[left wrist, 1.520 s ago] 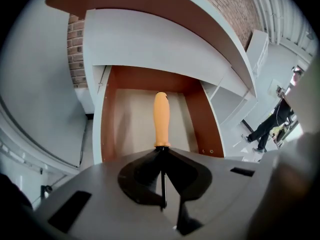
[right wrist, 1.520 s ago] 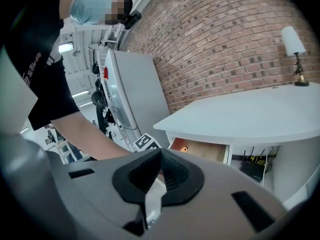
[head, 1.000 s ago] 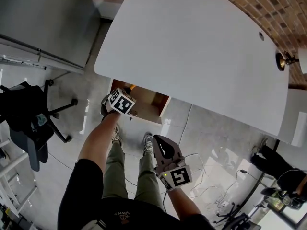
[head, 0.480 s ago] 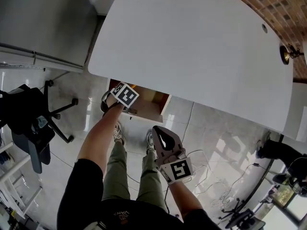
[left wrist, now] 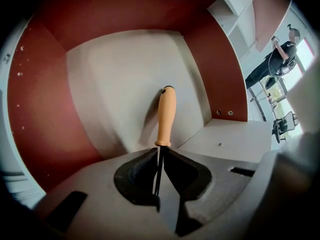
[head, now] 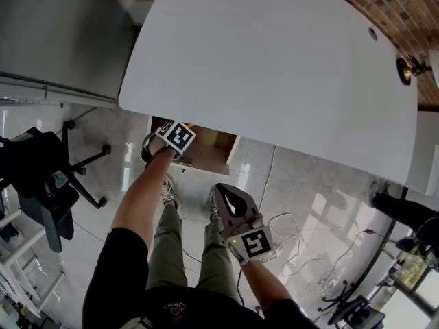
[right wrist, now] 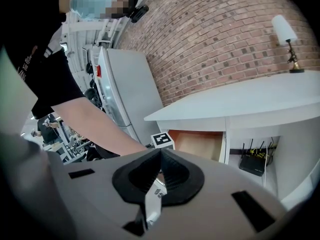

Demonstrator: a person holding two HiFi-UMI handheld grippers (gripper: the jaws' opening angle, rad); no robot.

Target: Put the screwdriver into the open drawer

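- Head view: the left gripper (head: 173, 141) reaches into the open drawer (head: 216, 149), which sticks out from under the near edge of the white desk (head: 274, 60). The gripper's marker cube covers what it holds.
- Left gripper view: the jaws are clamped on the thin metal shaft of the screwdriver (left wrist: 165, 115). Its orange handle points away from the left gripper (left wrist: 159, 156), over the drawer's pale floor and between its reddish-brown walls (left wrist: 55, 89). I cannot tell whether the handle touches the floor.
- Only this view shows the drawer's inside. At far right it also catches a person standing well off.
- Head view: the right gripper (head: 230, 203) hangs near the person's legs, well apart from the drawer and to its right.
- Right gripper view: the jaws of the right gripper (right wrist: 160, 156) are pressed together with nothing between them.
- That view sees the drawer front-on (right wrist: 197, 143), with the left gripper's cube (right wrist: 162, 140) at its left edge. It also shows the brick wall (right wrist: 225, 39) and a lamp (right wrist: 286, 39) on the far right of the desk (right wrist: 240, 106).
- Head view alone shows the office chair (head: 38, 177) at left and loose cables (head: 302, 245) on the floor at right.
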